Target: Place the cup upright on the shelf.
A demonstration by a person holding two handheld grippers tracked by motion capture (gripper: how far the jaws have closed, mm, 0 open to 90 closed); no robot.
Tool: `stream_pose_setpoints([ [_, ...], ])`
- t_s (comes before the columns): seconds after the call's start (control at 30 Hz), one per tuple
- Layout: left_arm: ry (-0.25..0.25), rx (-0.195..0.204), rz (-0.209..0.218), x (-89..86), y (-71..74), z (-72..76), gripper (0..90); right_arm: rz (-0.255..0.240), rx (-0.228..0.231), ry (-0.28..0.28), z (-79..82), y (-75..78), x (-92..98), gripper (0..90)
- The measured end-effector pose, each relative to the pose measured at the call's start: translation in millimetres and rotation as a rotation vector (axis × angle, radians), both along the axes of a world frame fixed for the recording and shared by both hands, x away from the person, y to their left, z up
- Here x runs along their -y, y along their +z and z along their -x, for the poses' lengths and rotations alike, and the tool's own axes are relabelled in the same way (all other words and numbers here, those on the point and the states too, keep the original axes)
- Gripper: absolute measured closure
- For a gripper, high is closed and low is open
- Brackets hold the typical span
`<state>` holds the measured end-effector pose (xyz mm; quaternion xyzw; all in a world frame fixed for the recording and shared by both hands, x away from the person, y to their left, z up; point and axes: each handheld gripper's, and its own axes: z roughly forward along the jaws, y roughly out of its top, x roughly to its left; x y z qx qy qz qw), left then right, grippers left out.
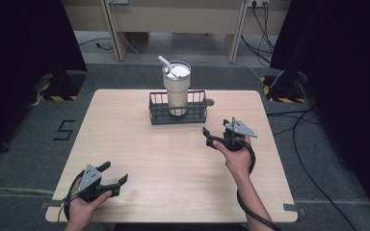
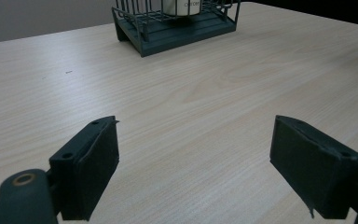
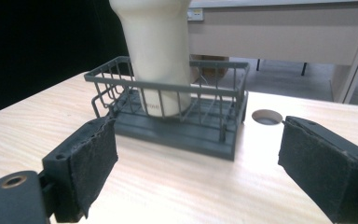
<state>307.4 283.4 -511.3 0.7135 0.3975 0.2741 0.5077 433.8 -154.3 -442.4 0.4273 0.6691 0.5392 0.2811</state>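
Nothing looks started: both the left gripper (image 1: 110,179) and right gripper (image 1: 217,136) hold jaws wide apart and empty, the cream insulated tumbler (image 1: 177,91) upright in the dark wire basket (image 1: 157,114) ahead of the right jaws on the pale wooden desk (image 1: 173,163).

the high view looks forward and down from above the person's side, taking in the whole worktop (image 1: 173,159). the left gripper view sits low over the wood, well back from the wire basket (image 2: 177,23) and facing it. the right gripper view faces the same basket from near it, with the cup (image 3: 158,51) standing inside. all three share the basket.
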Motion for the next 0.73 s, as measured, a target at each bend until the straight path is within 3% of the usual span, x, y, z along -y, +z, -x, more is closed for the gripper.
stream_pose_setpoints([
  [0.37, 0.006, -0.004, -0.004, -0.1, -0.9, -0.1, 15.0, 0.003, -0.011, -0.018, 31.5, -17.7, 24.4, 13.7],
  [0.73, 0.007, -0.004, -0.005, -0.1, -0.9, -0.4, 15.0, 0.014, -0.006, -0.023, 53.9, -20.8, 36.8, 19.2],
])
